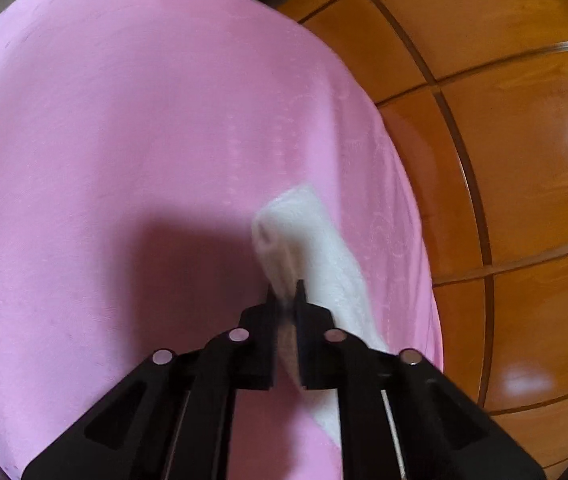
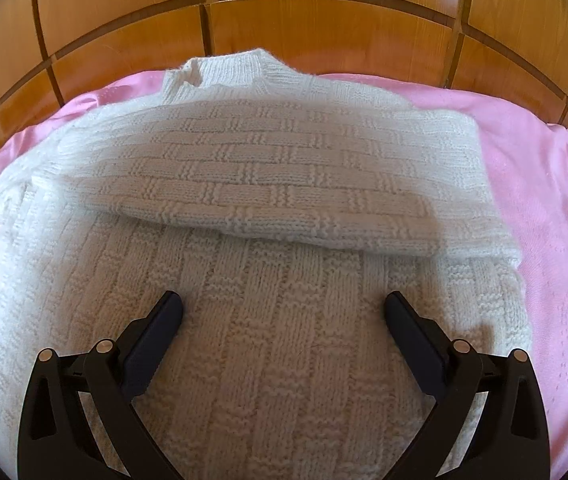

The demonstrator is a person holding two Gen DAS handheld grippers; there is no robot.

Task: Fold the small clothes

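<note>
A small white knitted sweater point(image 2: 268, 184) lies on a pink sheet point(image 2: 543, 184). One sleeve is folded across its body, and the collar points to the far side. My right gripper point(image 2: 284, 304) is open, its jaws wide apart just above the sweater's body. In the left wrist view my left gripper point(image 1: 285, 292) is shut on a white knitted part of the sweater point(image 1: 303, 240) and holds it above the pink sheet point(image 1: 124, 140). The lifted piece is blurred.
A wooden panelled wall or headboard point(image 2: 284, 8) stands close behind the bed and also shows at the right of the left wrist view point(image 1: 503, 120). Pink sheet stretches to the left of the left gripper and to the right of the sweater.
</note>
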